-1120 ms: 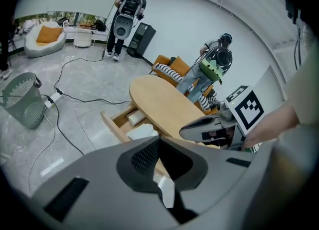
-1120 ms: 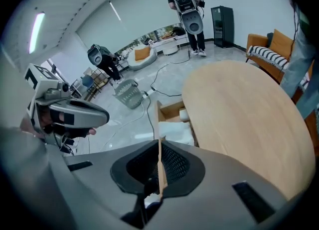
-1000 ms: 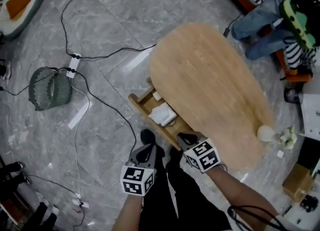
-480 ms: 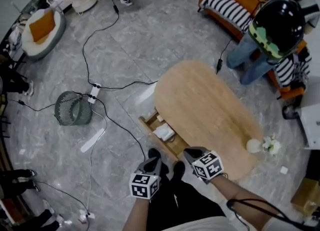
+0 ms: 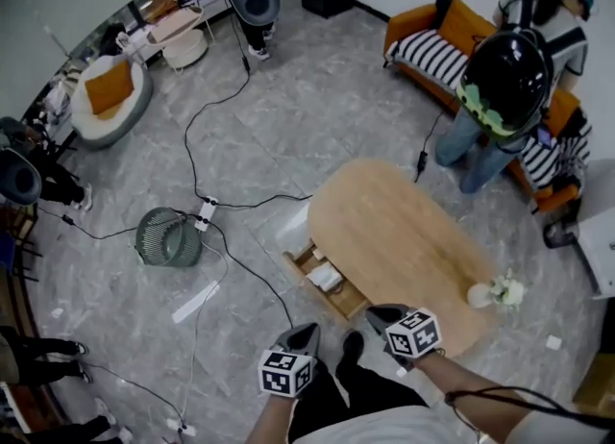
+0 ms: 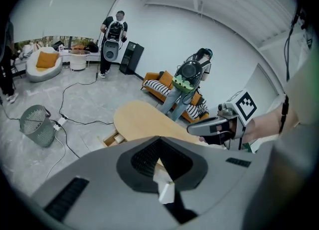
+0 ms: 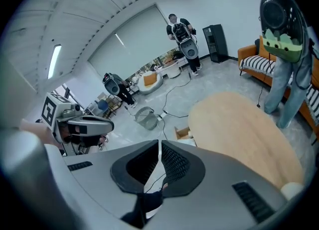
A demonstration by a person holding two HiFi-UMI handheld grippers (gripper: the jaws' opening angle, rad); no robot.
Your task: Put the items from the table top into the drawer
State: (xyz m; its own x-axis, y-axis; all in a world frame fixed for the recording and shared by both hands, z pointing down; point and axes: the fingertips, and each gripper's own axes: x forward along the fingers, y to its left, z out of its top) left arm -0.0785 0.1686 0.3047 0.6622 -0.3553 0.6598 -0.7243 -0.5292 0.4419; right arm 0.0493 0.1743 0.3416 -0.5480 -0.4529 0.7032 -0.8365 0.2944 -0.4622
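Observation:
The oval wooden table (image 5: pixel 394 235) has its drawer (image 5: pixel 317 298) pulled out on the left side, with white items (image 5: pixel 325 277) lying inside. A white rounded object (image 5: pixel 482 294) and a small bunch of flowers (image 5: pixel 509 288) rest on the table's right end. My left gripper (image 5: pixel 306 336) and right gripper (image 5: pixel 377 315) hang high above the floor at the bottom of the head view, short of the drawer. Both are shut with nothing between the pads. The left gripper view shows the table (image 6: pixel 144 122), the drawer (image 6: pixel 113 138) and the right gripper (image 6: pixel 193 130).
A green wire basket (image 5: pixel 168 237) stands on the floor to the left, beside a power strip (image 5: pixel 205 209) and long cables. A person in a helmet (image 5: pixel 500 86) stands by an orange sofa (image 5: pixel 428 43) beyond the table. My shoe (image 5: pixel 352 344) is below the grippers.
Both grippers have risen together away from the drawer, staying shut. The head view has pulled up too, so the table looks smaller and more of the room shows.

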